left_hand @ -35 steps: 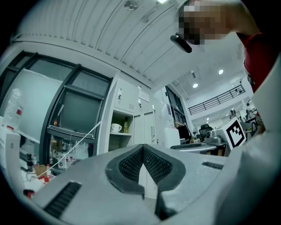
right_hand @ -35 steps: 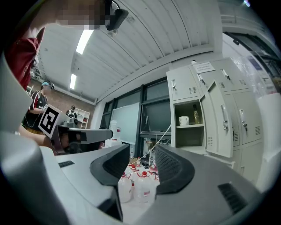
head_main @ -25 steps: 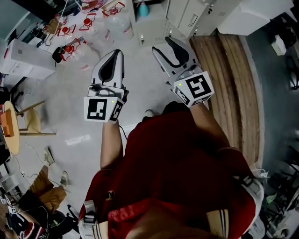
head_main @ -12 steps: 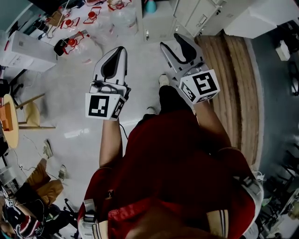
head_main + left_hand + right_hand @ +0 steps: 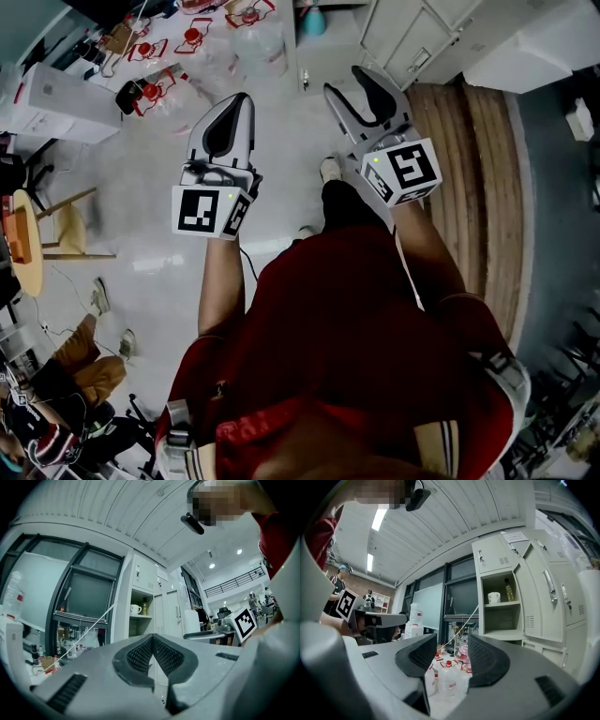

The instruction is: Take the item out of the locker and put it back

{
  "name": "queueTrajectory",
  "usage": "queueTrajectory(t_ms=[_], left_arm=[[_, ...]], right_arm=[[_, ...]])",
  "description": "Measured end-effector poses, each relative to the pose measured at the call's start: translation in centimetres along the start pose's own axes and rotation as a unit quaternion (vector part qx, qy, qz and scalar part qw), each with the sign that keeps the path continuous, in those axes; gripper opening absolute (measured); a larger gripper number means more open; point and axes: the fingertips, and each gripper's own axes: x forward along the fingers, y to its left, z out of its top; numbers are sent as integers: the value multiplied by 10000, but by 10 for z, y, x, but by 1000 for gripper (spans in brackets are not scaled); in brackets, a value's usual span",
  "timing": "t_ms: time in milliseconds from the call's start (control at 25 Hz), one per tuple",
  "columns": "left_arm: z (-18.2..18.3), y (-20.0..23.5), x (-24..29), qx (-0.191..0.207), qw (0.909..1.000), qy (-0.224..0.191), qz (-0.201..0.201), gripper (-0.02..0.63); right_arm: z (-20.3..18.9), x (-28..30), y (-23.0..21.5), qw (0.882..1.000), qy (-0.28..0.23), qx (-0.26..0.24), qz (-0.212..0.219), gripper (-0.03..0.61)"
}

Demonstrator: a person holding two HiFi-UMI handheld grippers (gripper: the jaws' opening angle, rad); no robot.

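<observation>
An open locker compartment (image 5: 501,613) holds a white mug (image 5: 494,597) and a dark bottle (image 5: 508,590) on its upper shelf, with the door (image 5: 548,590) swung to the right. The left gripper view shows the same mug (image 5: 136,609) and bottle (image 5: 145,606) further off. My left gripper (image 5: 152,639) is shut with nothing in it. My right gripper (image 5: 453,641) is open and empty. In the head view both are held out level ahead of me, left gripper (image 5: 242,97) and right gripper (image 5: 352,80), well short of the lockers (image 5: 412,42).
Several clear water jugs with red caps (image 5: 446,677) stand on the floor left of the lockers (image 5: 187,56). A white box (image 5: 56,103) and a stool (image 5: 66,244) are at the left. A wooden strip (image 5: 478,169) runs along the right.
I have walked toward the lockers, which now sit nearer in the head view. Both grippers moved forward together. Their jaws look the same.
</observation>
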Motion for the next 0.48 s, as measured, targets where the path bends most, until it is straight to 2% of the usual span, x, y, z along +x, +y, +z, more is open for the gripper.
queueTrajectory(t_ms=[480], left_arm=[[-13,53,98,94,9998,45,178,6]], right_arm=[[-12,82,-73,9999,28,49,133,183]])
